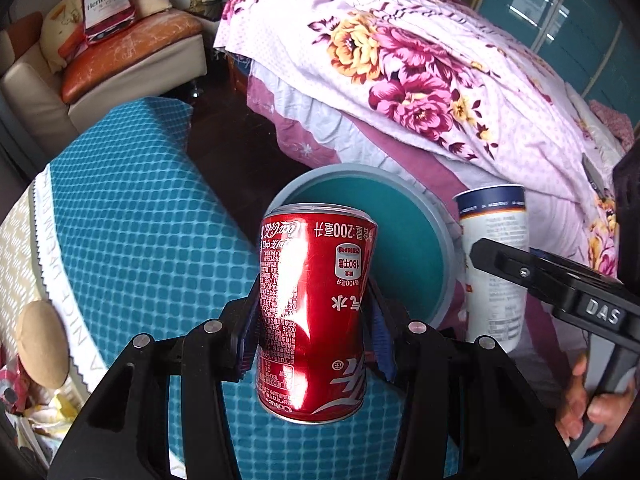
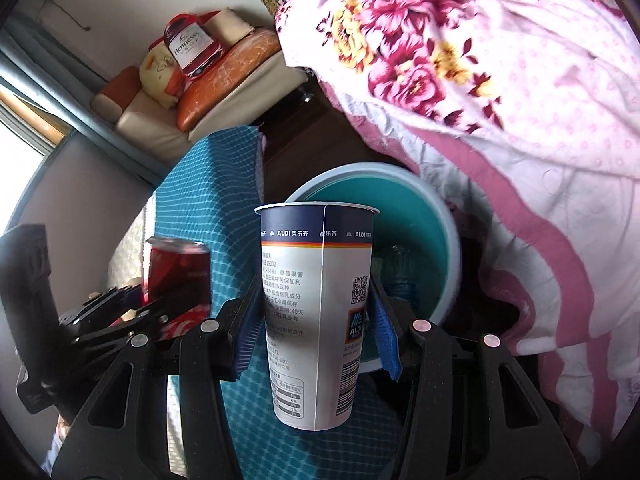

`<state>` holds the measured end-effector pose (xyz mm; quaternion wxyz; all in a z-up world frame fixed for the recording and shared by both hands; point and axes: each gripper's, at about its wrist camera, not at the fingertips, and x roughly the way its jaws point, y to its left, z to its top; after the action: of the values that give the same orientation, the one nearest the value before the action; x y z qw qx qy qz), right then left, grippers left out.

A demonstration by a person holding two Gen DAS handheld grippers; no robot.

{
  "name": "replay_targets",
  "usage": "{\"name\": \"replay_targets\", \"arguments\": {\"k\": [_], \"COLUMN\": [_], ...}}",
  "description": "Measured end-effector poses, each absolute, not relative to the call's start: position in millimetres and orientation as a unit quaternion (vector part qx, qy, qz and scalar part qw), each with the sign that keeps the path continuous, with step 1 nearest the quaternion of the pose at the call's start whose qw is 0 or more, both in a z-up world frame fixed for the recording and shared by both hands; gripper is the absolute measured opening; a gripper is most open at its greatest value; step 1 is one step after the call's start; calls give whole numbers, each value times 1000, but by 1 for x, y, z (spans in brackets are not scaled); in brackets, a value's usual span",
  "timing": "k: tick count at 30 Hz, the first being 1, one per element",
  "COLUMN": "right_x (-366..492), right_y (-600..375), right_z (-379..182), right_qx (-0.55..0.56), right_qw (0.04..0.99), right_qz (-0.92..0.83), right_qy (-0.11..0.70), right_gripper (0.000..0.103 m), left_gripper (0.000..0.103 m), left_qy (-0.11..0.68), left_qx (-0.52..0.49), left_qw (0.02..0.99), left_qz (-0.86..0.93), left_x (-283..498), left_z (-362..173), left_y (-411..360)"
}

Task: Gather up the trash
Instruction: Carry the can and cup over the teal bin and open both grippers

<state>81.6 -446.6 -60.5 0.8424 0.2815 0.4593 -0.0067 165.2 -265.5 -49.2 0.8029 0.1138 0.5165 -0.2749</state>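
Observation:
My left gripper (image 1: pixel 314 336) is shut on a dented red Coca-Cola can (image 1: pixel 316 300), held upside down above the blue-covered surface, just short of a teal round bin (image 1: pixel 444 240). My right gripper (image 2: pixel 316 328) is shut on a white and navy ALDI paper cup (image 2: pixel 316 312), held upright in front of the same bin (image 2: pixel 448 240). A plastic bottle (image 2: pixel 400 276) lies inside the bin. The cup (image 1: pixel 496 264) and right gripper show at the right of the left wrist view. The can (image 2: pixel 180 276) and left gripper show at the left of the right wrist view.
A bed with a pink floral quilt (image 1: pixel 440 80) rises right behind the bin. A blue chequered cloth (image 1: pixel 132 232) covers the surface below the grippers. A sofa (image 1: pixel 120 52) with cushions and a Hennessy bag (image 1: pixel 106 4) stands at the far left. Dark floor lies between.

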Motion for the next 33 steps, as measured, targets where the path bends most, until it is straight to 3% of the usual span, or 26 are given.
{"name": "replay_targets", "arguments": {"k": [12,14,16,22,33], "right_x": [78,78,79,81,93], "right_y": [-477,-478,-479,-481,-468], "right_z": [-70,-71,-71,-71,-73], "right_qx": [283,281,279,277,265], "right_qw": [843,843,843,844,842], "right_qz": [-40,-43,-45,-47,-43], "right_qy": [456,457,457,457,469], "right_gripper": [48,48,48,48,48], "left_gripper": [48,54,66,76,80], "left_qy": [528,527,525,517,516], "left_qx": [158,159,160,160,130], "left_qw": [785,785,787,792,800], "left_qz": [-283,-283,-283,-282,-278], "left_x": [179,179,177,174,174], "left_z": [-85,-86,-85,-81,-67], "left_y": [-311,-313,-312,-308,-278]}}
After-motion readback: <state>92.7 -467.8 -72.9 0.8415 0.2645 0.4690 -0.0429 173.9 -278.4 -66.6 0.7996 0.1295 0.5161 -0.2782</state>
